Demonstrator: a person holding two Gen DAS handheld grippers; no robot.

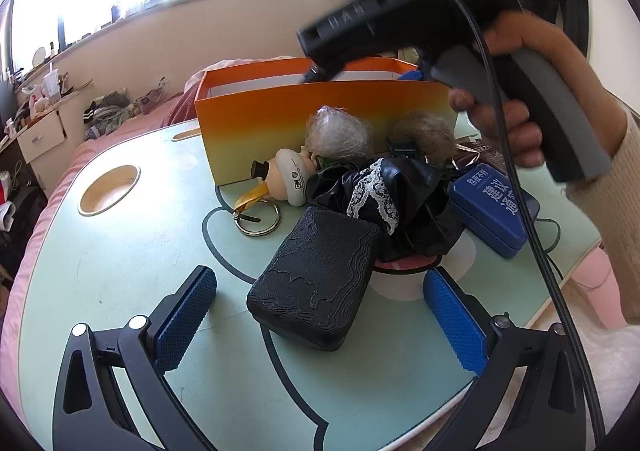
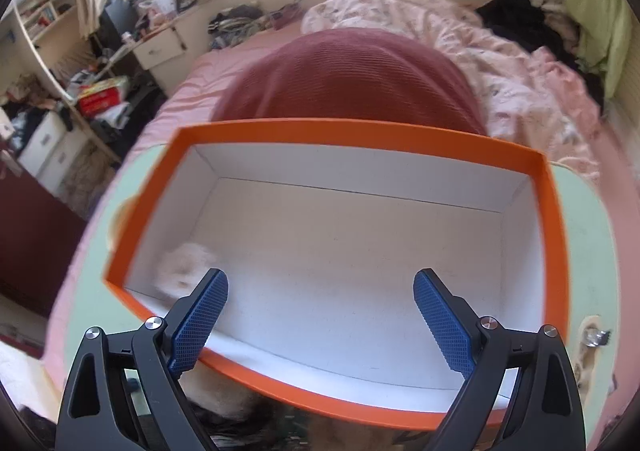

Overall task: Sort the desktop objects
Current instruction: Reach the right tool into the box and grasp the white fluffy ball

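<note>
Right tongs (image 2: 320, 315) apart, empty, poised over orange box (image 2: 554, 211); blurred pale fluffy object (image 2: 182, 265) in its near-left corner. Left tongs (image 1: 320, 315) apart on either side of black case (image 1: 316, 279) lying on green worktop (image 1: 120, 251), pads not touching. Doll keychain (image 1: 288, 179) and blue tin (image 1: 486, 207) beside box.

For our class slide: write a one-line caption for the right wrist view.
Open right gripper poised over the orange box, a pale fluffy item inside.
</note>
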